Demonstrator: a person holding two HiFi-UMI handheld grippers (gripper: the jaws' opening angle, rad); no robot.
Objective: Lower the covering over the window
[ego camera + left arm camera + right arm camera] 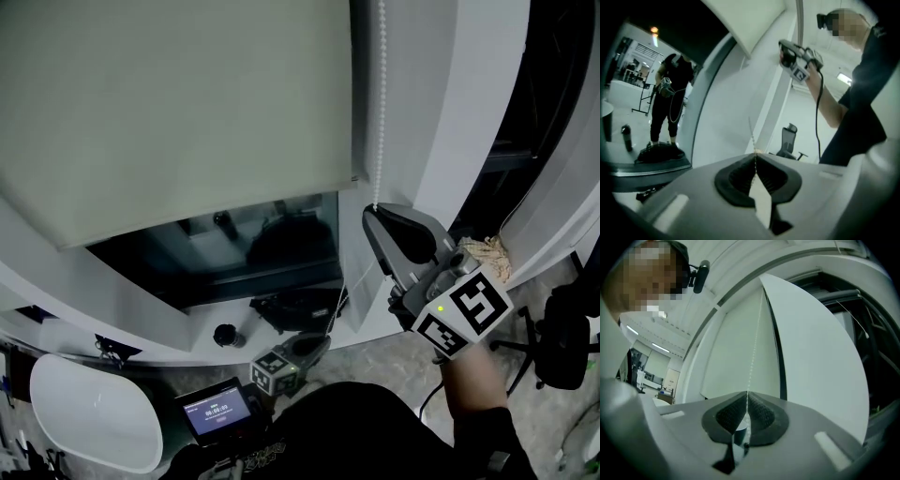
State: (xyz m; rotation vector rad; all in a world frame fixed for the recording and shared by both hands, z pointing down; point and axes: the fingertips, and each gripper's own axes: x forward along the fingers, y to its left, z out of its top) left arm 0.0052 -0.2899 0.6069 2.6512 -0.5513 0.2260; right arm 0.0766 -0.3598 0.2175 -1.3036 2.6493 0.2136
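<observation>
While blind [178, 112] hangs half-down, bead chain [380, 94] is clenched by left gripper [323, 340] and right gripper [373, 213].
Light, limp, slippery: best pinched across beads, beside blind's right edge.

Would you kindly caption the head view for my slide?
Right gripper and left gripper clamp the bead chain beside the partly lowered blind.

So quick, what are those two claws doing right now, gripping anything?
Left gripper: closed on the bead chain.
Right gripper: closed on the bead chain too, higher up.
</observation>
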